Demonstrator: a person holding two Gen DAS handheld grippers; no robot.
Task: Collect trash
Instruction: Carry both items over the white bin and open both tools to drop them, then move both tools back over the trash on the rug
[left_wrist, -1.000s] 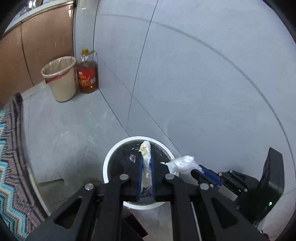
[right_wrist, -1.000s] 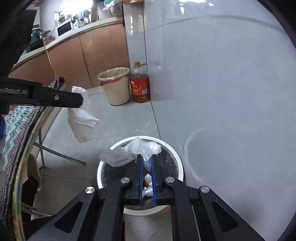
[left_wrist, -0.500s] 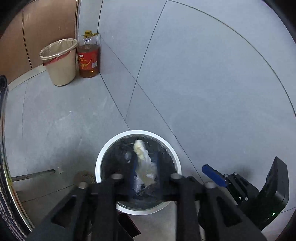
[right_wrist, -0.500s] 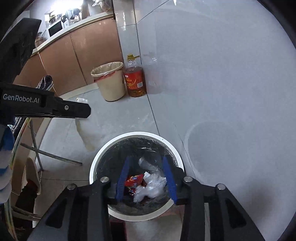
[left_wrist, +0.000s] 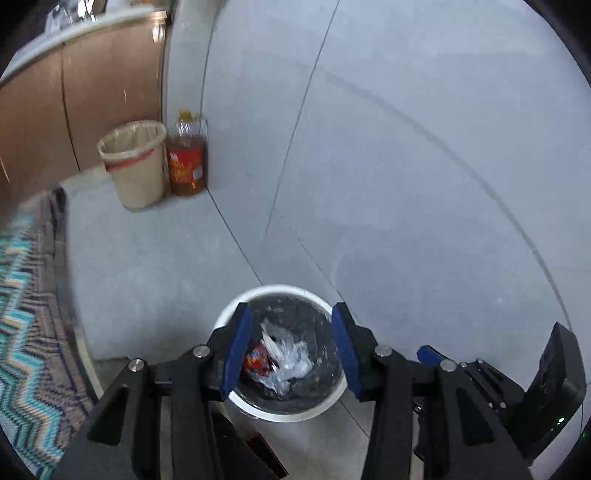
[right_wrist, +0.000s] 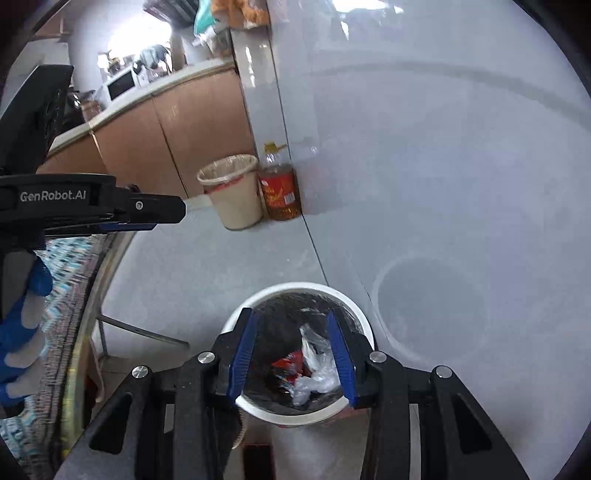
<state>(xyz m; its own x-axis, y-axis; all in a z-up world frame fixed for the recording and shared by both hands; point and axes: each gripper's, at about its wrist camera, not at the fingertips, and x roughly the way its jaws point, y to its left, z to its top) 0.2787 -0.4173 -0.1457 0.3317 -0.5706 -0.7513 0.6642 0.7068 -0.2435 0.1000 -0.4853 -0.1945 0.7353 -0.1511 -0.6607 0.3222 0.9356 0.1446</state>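
A white-rimmed bin (left_wrist: 280, 290) with a black liner stands on the floor by the grey wall. Inside it lie a crumpled clear plastic bag (left_wrist: 288, 354) and a red wrapper (left_wrist: 255, 362). My left gripper (left_wrist: 291, 314) hangs above the bin mouth with its jaws opening and nothing between them. In the right wrist view the same bin (right_wrist: 295, 286), the plastic bag (right_wrist: 314, 365) and the red wrapper (right_wrist: 290, 363) show below my right gripper (right_wrist: 290, 317), which stands open and holds nothing.
A beige lined bin (left_wrist: 133, 162) and an oil bottle (left_wrist: 186, 162) stand in the corner by wooden cabinets (right_wrist: 199, 122). A zigzag-patterned cloth (left_wrist: 22, 332) covers a round table at the left. A blue-gloved hand (right_wrist: 18, 325) holds the left gripper's handle.
Both grippers opened and let go: the tissue from the left and the plastic bag from the right dropped into the bin. Both grippers have risen a little above it.
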